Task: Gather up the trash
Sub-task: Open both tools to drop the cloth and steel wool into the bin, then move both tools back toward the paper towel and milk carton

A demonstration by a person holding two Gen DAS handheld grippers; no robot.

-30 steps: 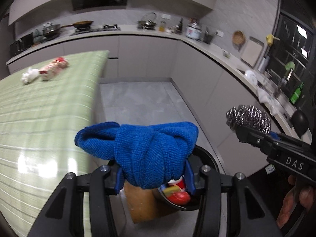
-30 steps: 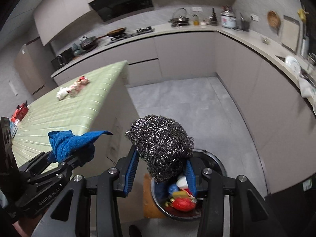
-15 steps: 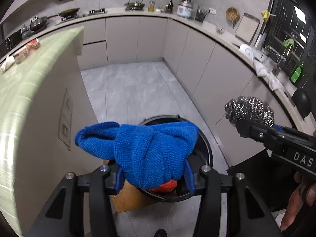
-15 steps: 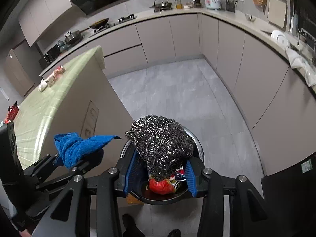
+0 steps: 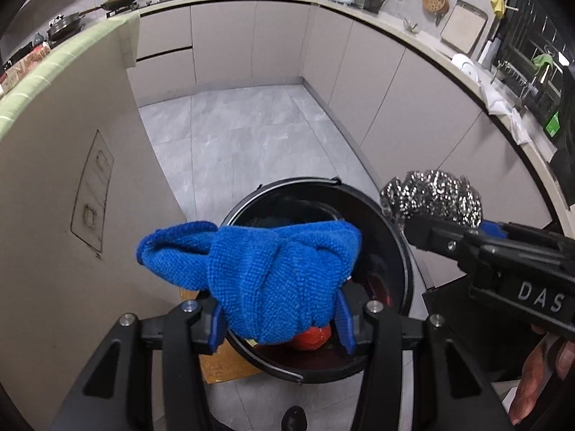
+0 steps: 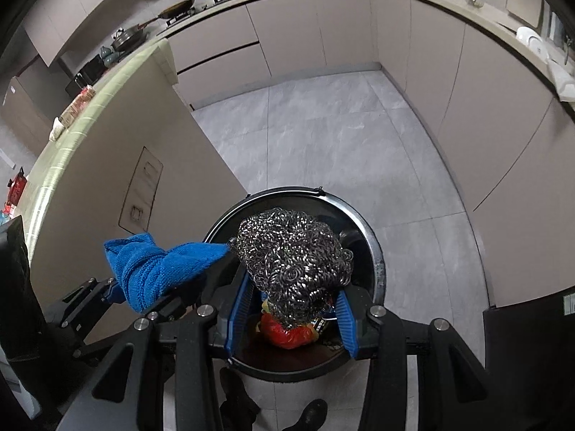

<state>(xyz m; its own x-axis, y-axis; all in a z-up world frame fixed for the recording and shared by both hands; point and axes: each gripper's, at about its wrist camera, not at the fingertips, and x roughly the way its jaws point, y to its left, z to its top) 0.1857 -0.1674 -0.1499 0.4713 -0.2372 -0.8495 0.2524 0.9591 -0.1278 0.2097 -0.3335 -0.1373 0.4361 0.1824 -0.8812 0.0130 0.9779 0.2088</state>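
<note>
The left hand-held gripper (image 5: 278, 318) is gripping a bunched blue knitted cloth (image 5: 262, 273) between its blue-padded fingers (image 5: 345, 318), and is holding it over the near-left part of the round black trash bin (image 5: 404, 251) that is standing on the grey tiled floor (image 5: 251, 136). The right hand-held gripper (image 6: 291, 318) is clamping a tangled ball of silver steel wool (image 6: 293, 255) between its own blue pads, and that ball is hanging directly above the bin's open mouth (image 6: 377, 262). In the right wrist view one corner of the cloth (image 6: 161, 262) is reaching up to the steel wool, though whether the two are touching is hard to tell. Down inside the bin a crumpled red wrapper (image 6: 287, 332) is lying among other scraps too dark to make out. A flat brown piece of cardboard (image 5: 222, 362) is lying on the floor under the bin's left edge. The tall beige side of the island worktop (image 5: 54, 215) is standing just beside the bin on the left, with its green striped covering (image 6: 90, 107) running along the top. A curved run of beige cabinets (image 5: 377, 82) is closing off the far side of the floor.
</note>
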